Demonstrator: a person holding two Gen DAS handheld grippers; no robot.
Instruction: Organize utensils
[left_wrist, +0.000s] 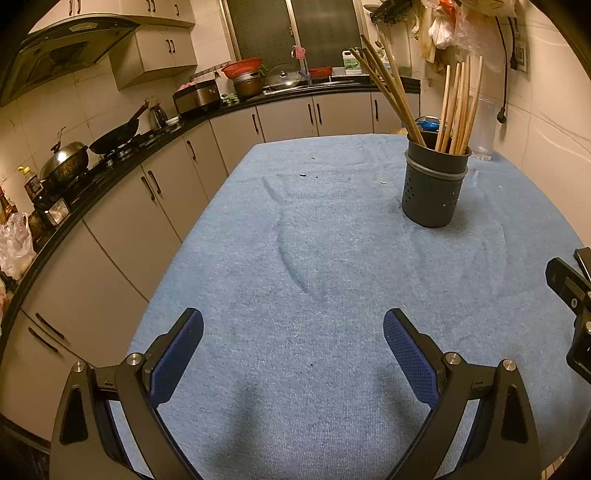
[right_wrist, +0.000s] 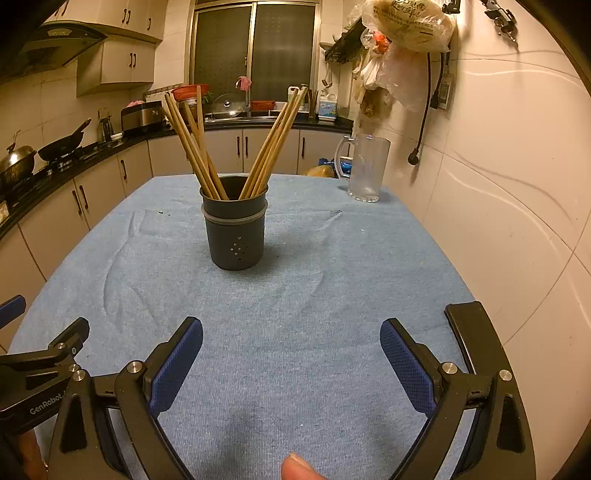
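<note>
Wooden chopsticks (right_wrist: 207, 147) are stood in the dark holder (right_wrist: 235, 229); both hand-held grippers, left (left_wrist: 293, 354) and right (right_wrist: 291, 356), are spread wide, empty, apparently since nothing remains loose.

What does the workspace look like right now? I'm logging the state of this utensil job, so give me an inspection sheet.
Surface: table under a blue cloth, wrinkled, a few dark crumbs near the far edge.
Job's things: dark utensil holder upright on the cloth; wooden chopsticks stand in it, fanned into two bunches. No loose utensils seen.
Clutter: clear plastic pitcher at the far right corner.
Grippers: left gripper and right gripper both open, empty, low over the near cloth; a fingertip shows at the bottom edge.
Cables: black power cord hanging on the right wall.
Surroundings: kitchen counter with a wok and pots at left; plastic bags hung on the wall.
</note>
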